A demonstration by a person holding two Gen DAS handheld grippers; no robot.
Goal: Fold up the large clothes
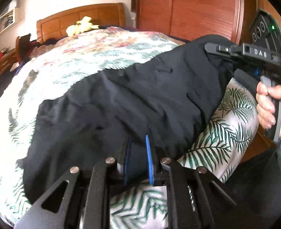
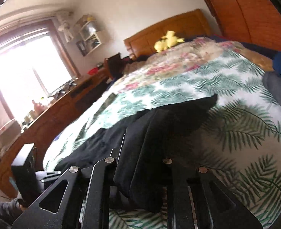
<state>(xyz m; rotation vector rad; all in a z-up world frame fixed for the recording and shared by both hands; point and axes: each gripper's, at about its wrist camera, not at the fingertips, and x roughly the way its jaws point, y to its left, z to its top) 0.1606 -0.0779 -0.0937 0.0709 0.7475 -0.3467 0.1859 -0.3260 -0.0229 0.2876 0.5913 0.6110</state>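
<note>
Left wrist view: my two grippers grasp a black garment over the bed.

My left gripper has its jaws clenched on the garment's near edge, blue pads pinching cloth. My right gripper grasps a bunched fold, jaws clenched on it. The garment lies draped across the leaf-print bedspread.

Two wrist views low over the bed
Each looks forward along its gripper's fingers, close above the dark garment, toward the wooden headboard; both share the leaf-print cover, garment and yellow plush toy
</note>
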